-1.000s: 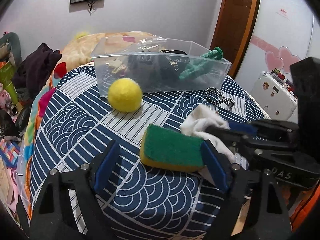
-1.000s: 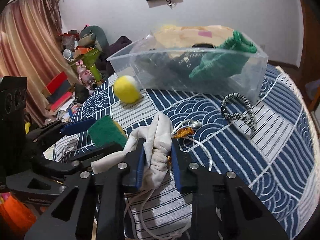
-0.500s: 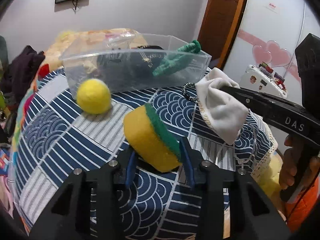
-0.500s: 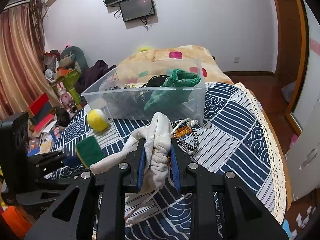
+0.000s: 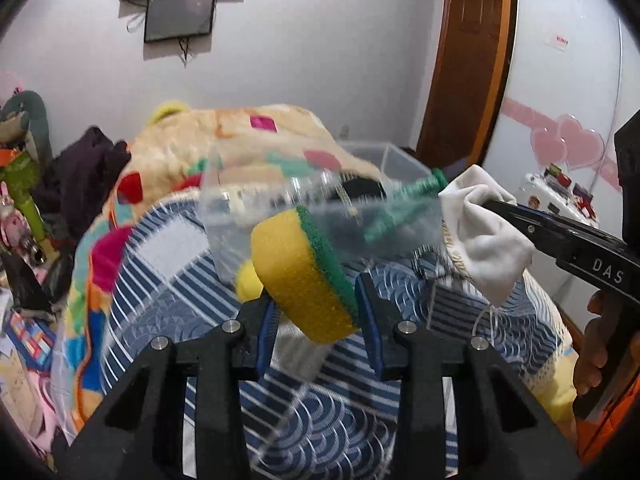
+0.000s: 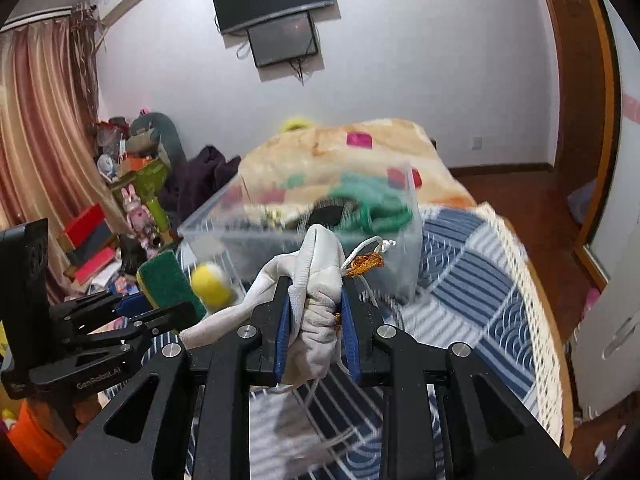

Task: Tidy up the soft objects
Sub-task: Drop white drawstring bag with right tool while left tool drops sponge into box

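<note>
My left gripper (image 5: 316, 316) is shut on a yellow sponge with a green scrub face (image 5: 304, 272) and holds it in the air above the table. My right gripper (image 6: 316, 312) is shut on a white drawstring pouch (image 6: 320, 280), also lifted; the pouch shows at the right of the left wrist view (image 5: 480, 228). The sponge shows at the left of the right wrist view (image 6: 168, 280). The clear plastic bin (image 6: 396, 248) stands ahead on the table with a green knitted item (image 6: 372, 204) and dark things inside. A yellow ball (image 6: 212, 284) lies before the bin.
The table has a blue and white wave-pattern cloth (image 6: 480, 292) with a lace edge. A patterned blanket (image 5: 240, 136) lies behind the bin. Clutter and toys (image 6: 132, 200) stand at the left. A wooden door (image 5: 464, 60) is at the back right.
Both grippers closed on their objects and lifted them off the table: the left with the sponge, the right with the pouch. Both have risen higher and moved toward the bin.
</note>
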Demonstrator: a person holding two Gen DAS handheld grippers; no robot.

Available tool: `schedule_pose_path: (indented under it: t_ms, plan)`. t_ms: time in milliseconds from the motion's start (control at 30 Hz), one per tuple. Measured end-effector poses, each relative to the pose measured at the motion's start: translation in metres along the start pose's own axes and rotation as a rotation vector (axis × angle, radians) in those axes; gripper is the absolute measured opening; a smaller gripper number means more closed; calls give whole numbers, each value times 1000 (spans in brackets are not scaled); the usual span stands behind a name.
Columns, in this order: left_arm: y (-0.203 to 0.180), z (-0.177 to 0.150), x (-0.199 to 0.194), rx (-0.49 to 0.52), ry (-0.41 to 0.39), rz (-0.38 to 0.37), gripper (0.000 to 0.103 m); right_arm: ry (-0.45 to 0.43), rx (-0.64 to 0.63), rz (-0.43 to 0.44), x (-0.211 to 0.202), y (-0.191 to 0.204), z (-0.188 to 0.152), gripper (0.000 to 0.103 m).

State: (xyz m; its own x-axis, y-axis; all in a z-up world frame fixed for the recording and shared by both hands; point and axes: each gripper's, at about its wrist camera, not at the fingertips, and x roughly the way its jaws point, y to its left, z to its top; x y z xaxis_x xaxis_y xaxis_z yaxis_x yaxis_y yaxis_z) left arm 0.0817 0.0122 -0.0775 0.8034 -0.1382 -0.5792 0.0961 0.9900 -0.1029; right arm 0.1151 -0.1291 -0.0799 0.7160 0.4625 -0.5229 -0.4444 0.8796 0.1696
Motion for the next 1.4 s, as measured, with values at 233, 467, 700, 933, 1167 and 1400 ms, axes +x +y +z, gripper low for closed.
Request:
schedule_pose_path:
  t_ms: [233,467,700,933,1167,1400]
  plan:
    - [9,41,-6,18,-103,27,37,-83,-34,-10,4,11,33,21]
    - [17,71,15,21,-132,67,37,-147,-82,-42,16,19,64,21]
    - [24,87,51,24,-84,85,37,-127,-151,-94,50,30,80,21]
    - [28,93,95,23,47,53,37,-12,-161,-79,91,26,77,22]
    - [23,84,126,58,140,55,37,101,-170,-91,114,19,68,26]
    - [25,81,123,47,129,81,57,178,-181,-114,117,7,61,36]
